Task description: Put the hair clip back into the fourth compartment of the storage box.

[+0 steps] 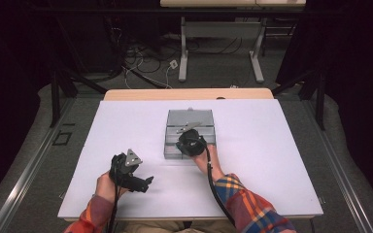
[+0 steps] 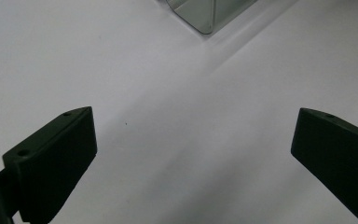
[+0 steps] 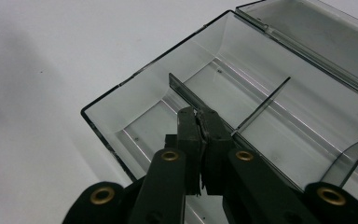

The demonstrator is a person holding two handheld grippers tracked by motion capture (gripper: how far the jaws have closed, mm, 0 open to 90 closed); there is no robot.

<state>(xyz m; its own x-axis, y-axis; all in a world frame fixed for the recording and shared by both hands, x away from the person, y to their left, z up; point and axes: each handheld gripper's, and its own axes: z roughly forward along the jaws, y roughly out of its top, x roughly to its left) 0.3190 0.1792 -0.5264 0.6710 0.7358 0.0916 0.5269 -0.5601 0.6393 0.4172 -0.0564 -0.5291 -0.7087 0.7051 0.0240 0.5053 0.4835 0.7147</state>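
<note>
**Right gripper pinches a divider inside the box**

The right gripper (image 3: 204,122), jaws closed, pinches a thin divider (image 3: 186,93) inside the clear box (image 1: 190,119) (lid open). Beside the box, the left gripper (image 2: 193,154) hovers wide open, holding nothing.

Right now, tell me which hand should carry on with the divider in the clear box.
Right. The right gripper is already inside the clear box, jaws pinched shut on a divider. The left gripper hangs open over bare table, short of the box's corner, holding nothing.
</note>
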